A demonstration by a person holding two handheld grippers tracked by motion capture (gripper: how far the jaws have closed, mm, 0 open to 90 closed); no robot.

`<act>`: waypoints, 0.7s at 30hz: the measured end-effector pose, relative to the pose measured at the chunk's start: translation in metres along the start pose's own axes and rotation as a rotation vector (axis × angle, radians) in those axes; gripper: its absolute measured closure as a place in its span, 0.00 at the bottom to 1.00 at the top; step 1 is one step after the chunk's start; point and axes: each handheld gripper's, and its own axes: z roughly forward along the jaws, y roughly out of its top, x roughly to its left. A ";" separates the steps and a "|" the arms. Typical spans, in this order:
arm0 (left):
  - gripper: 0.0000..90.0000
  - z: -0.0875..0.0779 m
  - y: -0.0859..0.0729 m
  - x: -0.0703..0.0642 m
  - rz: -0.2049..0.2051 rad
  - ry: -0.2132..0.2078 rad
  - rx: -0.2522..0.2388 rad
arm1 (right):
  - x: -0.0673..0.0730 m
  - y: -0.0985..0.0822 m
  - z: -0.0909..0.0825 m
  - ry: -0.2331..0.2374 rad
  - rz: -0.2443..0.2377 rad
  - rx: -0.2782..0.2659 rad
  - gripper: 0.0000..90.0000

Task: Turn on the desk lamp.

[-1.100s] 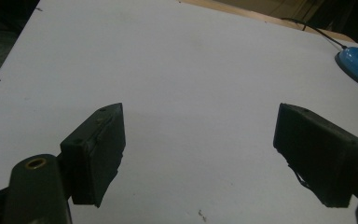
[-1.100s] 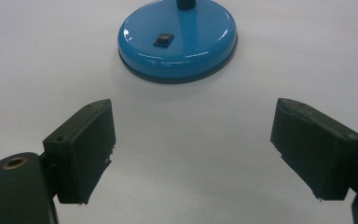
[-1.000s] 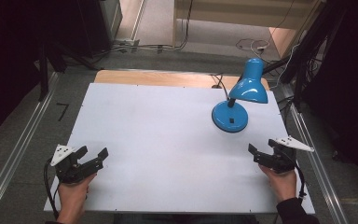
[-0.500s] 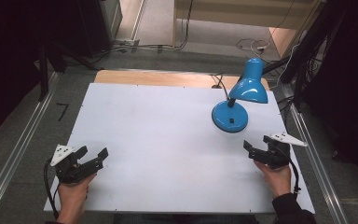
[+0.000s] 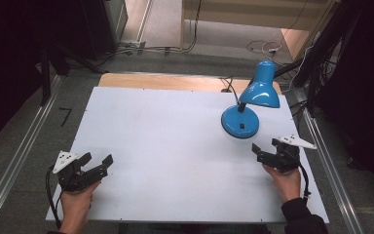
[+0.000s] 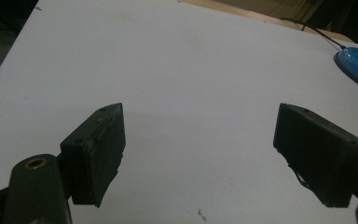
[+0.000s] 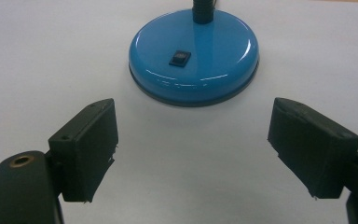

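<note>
Change: my right gripper has crept forward; lamp base now sits just ahead of its wide, empty jaws.
Switch: likely my target.
Left gripper: unmoved, jaws wide.

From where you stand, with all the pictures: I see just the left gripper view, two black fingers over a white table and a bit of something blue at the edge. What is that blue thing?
Observer: A blue desk lamp; the high view shows its shade tilted over a round base.
Operator: Does it have a switch?
Observer: Yes, the right gripper view shows a small black switch on top of the base.
Operator: Is anything close to it?
Observer: The right gripper points at the base, its fingers wide apart, short of touching it.
Operator: And where does my gripper sit?
Observer: The left gripper is at the table's near left corner, open and holding nothing.
</note>
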 end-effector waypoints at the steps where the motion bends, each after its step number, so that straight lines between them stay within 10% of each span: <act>1: 0.19 0.000 0.000 0.000 0.001 0.000 0.000 | 0.000 0.001 0.001 -0.002 -0.004 -0.001 0.16; 21: 0.19 0.000 0.000 0.000 -0.002 0.000 0.001 | 0.002 0.010 0.009 0.005 0.004 -0.017 0.17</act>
